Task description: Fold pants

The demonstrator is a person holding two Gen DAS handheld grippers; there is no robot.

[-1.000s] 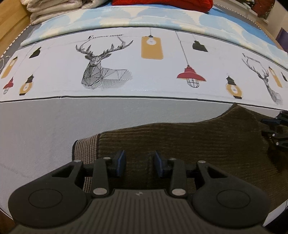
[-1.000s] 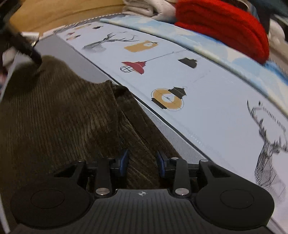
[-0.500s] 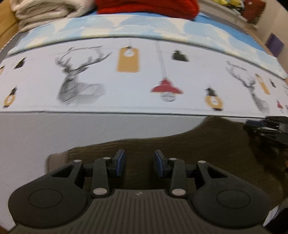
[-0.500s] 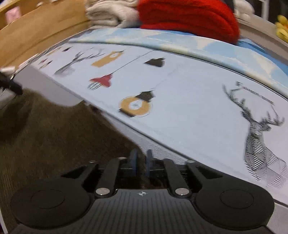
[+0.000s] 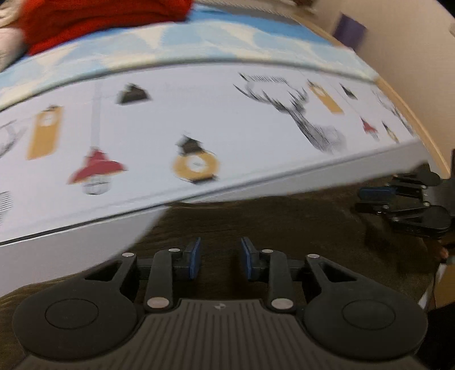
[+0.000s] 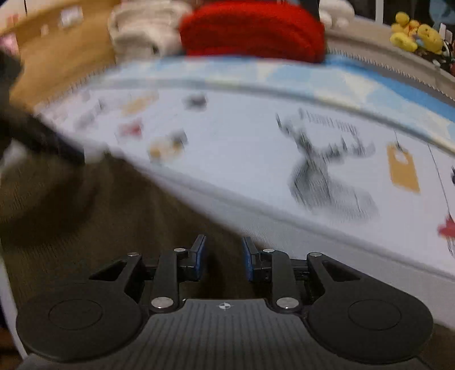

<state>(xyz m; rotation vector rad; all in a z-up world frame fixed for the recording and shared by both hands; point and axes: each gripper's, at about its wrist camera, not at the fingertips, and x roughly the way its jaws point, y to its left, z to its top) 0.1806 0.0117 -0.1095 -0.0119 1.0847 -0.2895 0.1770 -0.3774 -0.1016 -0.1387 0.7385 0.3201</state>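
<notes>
Left wrist view. The left tongs (image 5: 220, 257) stand low at 6 o'clock over the pants (image 5: 284, 224), a dark brown ribbed cloth spread on the bed (image 5: 227, 128). Its blue pads (image 5: 194, 257) are apart and closing, with cloth below the gap but nothing visibly pinched; read it as released. The right tongs (image 5: 369, 199) appear at 3 o'clock, lying over the far part of the same cloth. The pants' upper edge runs from 8 o'clock toward 3 o'clock against the grey border of the printed sheet. A red knit (image 5: 99, 14) sits at 11 o'clock, well apart.

Right wrist view. The right tongs (image 6: 223, 260) sit at 6 o'clock, pads (image 6: 199, 260) parted and opening, above the pants (image 6: 113, 213), which fill the area from 6 to 9 o'clock. No cloth is seen clamped; released. A dark blurred shape at 9 o'clock is probably the left tongs (image 6: 42, 139). The red knit (image 6: 253, 28) lies at 12 o'clock, a folded white pile (image 6: 142, 31) at 11 o'clock and yellow plush toys (image 6: 415, 34) at 1 o'clock.

Judgement. The step appears to be repositioning for the next pinch. For a clean fold, each pair of tongs should take the edge of the cloth through all its layers, at matching points, and both should lift together so the crease falls straight. Both views are blurred, so the exact pinch points cannot be told.
</notes>
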